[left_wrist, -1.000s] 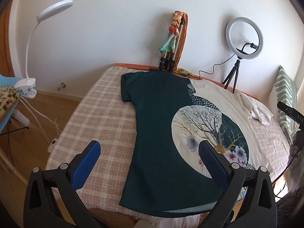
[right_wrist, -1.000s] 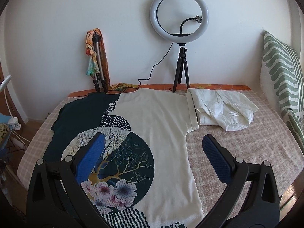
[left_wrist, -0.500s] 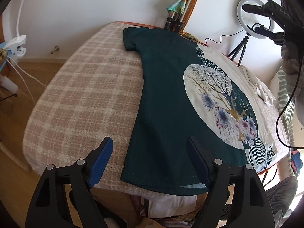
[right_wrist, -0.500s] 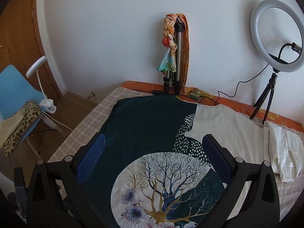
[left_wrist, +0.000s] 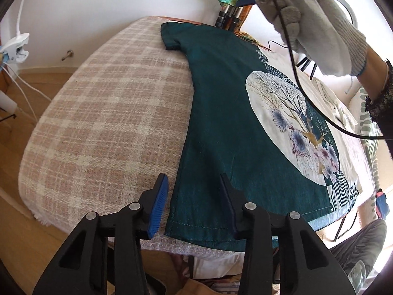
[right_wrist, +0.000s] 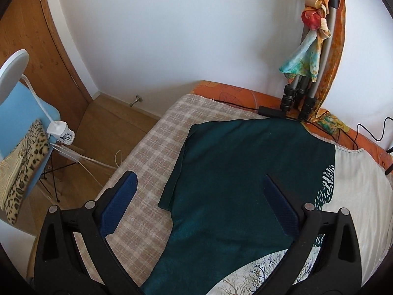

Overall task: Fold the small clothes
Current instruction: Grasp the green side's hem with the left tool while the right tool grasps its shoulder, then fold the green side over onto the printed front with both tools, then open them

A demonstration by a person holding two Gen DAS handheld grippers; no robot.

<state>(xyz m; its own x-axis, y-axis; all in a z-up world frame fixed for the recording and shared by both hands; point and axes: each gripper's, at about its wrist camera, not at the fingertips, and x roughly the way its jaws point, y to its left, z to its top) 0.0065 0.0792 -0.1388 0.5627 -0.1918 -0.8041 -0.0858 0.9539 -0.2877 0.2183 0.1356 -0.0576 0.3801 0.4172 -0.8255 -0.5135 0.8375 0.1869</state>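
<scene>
**Desk:** Where is the garment, and what do your claws look like?

**Me:** I have a dark teal and cream short-sleeved T-shirt with a round tree-and-flower print (left_wrist: pixel 235 113) lying flat on the pink-and-cream checked woven blanket (left_wrist: pixel 103 113) that covers the bed. My left gripper (left_wrist: pixel 194 205) hangs over the shirt's near hem corner, on the teal side. Its blue-padded fingers (left_wrist: pixel 159 204) stand only narrowly apart, one over the blanket just beside the side seam, the other over the teal cloth. Nothing is between them, and I cannot tell whether the tips touch the fabric.

**Desk:** And the right?

**Me:** My right gripper (right_wrist: pixel 199 204) is up at the far end, over the teal sleeve (right_wrist: pixel 176 186) and shoulder. Its jaws are spread wide and hold nothing: the left finger is above the blanket, the right one above the teal chest area. From the left wrist view I see my right hand in a grey knitted glove (left_wrist: pixel 316 22) high above the shirt, with a black cable (left_wrist: pixel 302 91) looping down from it.

**Desk:** Anything else around?

**Me:** A folded grey tripod wrapped in an orange and turquoise scarf (right_wrist: pixel 316 36) leans on the white wall at the bed's head. On the floor side there is a light blue chair (right_wrist: pixel 14 123) with a leopard-print cloth (right_wrist: pixel 22 169) on it, and a white clip-on lamp (right_wrist: pixel 59 130) fixed to it. A folded white garment (left_wrist: pixel 341 105) lies beyond the shirt's cream side.
</scene>
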